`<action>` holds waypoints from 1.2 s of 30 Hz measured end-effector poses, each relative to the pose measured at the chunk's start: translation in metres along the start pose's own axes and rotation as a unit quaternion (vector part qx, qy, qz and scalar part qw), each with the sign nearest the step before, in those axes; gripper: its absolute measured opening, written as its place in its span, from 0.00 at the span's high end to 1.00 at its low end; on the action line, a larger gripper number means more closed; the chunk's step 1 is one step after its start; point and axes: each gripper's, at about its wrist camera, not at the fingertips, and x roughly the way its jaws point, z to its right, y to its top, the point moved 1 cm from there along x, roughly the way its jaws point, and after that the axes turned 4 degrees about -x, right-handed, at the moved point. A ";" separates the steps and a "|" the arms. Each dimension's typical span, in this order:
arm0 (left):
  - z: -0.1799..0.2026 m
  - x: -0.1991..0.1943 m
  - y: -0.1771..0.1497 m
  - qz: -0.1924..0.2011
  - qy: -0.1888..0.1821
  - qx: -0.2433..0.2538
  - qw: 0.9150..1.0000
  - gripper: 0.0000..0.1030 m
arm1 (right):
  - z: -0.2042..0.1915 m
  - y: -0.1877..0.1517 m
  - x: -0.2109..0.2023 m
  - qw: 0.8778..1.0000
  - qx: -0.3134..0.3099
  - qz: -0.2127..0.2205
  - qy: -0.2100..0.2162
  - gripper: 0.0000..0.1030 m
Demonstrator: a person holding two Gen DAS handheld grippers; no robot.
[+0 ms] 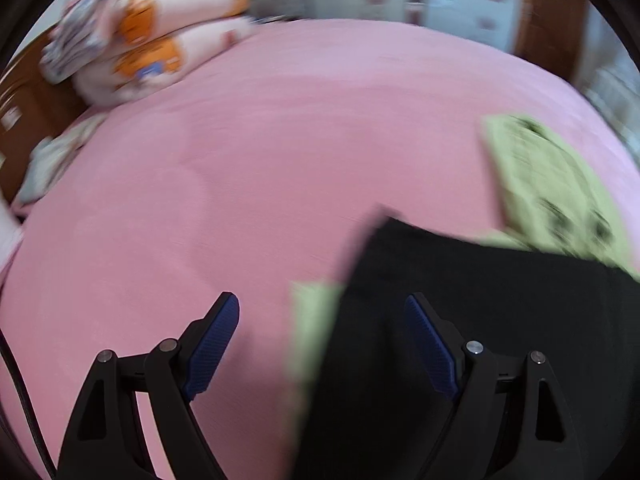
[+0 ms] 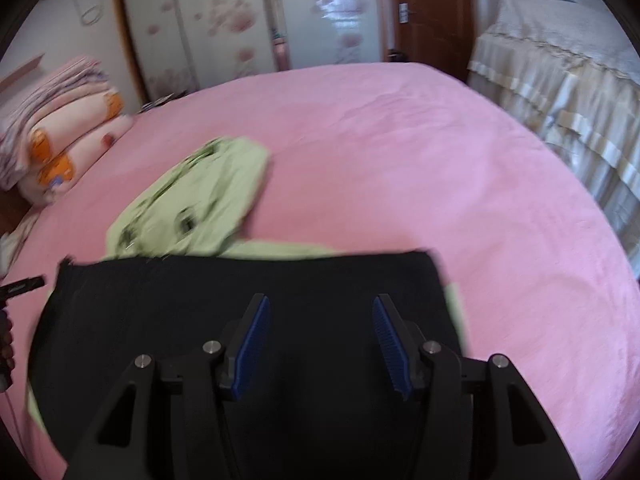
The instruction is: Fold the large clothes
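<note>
Black garment lies flat on the pink bed, long edge running left to right beneath your right gripper; your left gripper straddles its left edge. Both sets of fingers gape, empty.

bed sheet - pink matt fuzzy cloth | black garment - matt cloth | green garment - soft cloth | fingers - ribbed blue pads, black plastic
</note>
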 end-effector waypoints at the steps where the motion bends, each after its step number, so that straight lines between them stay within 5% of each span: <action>1: 0.011 -0.007 -0.010 0.002 -0.020 0.005 1.000 0.19 | -0.016 -0.006 -0.001 1.000 -0.007 -0.002 0.017 0.48; 5: 0.046 -0.016 -0.058 -0.015 -0.066 0.006 0.998 0.19 | -0.079 -0.033 0.006 0.996 -0.044 -0.025 0.073 0.48; 9: 0.038 0.000 -0.101 -0.027 -0.029 0.010 0.999 0.17 | -0.086 -0.063 0.020 0.995 -0.078 -0.063 0.027 0.48; 12: 0.014 -0.008 -0.118 0.001 -0.001 0.026 1.000 0.17 | -0.038 -0.080 0.012 0.995 -0.068 -0.052 -0.052 0.48; 16: -0.023 -0.012 -0.127 -0.014 0.025 -0.002 1.000 0.06 | 0.053 -0.097 -0.009 0.992 0.016 -0.060 -0.110 0.47; 21: -0.052 -0.030 -0.137 -0.039 0.001 -0.060 0.997 0.06 | 0.107 -0.119 -0.051 0.986 0.100 -0.065 -0.115 0.46; 25: -0.039 -0.061 -0.150 -0.026 -0.018 -0.057 0.998 0.07 | 0.080 -0.129 -0.087 0.991 0.113 -0.033 -0.066 0.46; 31: 0.016 -0.092 -0.186 -0.012 -0.054 -0.020 0.998 0.07 | -0.022 -0.154 -0.094 0.998 0.055 -0.029 0.030 0.45; 36: 0.022 -0.069 -0.203 -0.044 -0.024 -0.020 0.999 0.06 | -0.046 -0.172 -0.078 0.998 0.014 -0.053 -0.016 0.45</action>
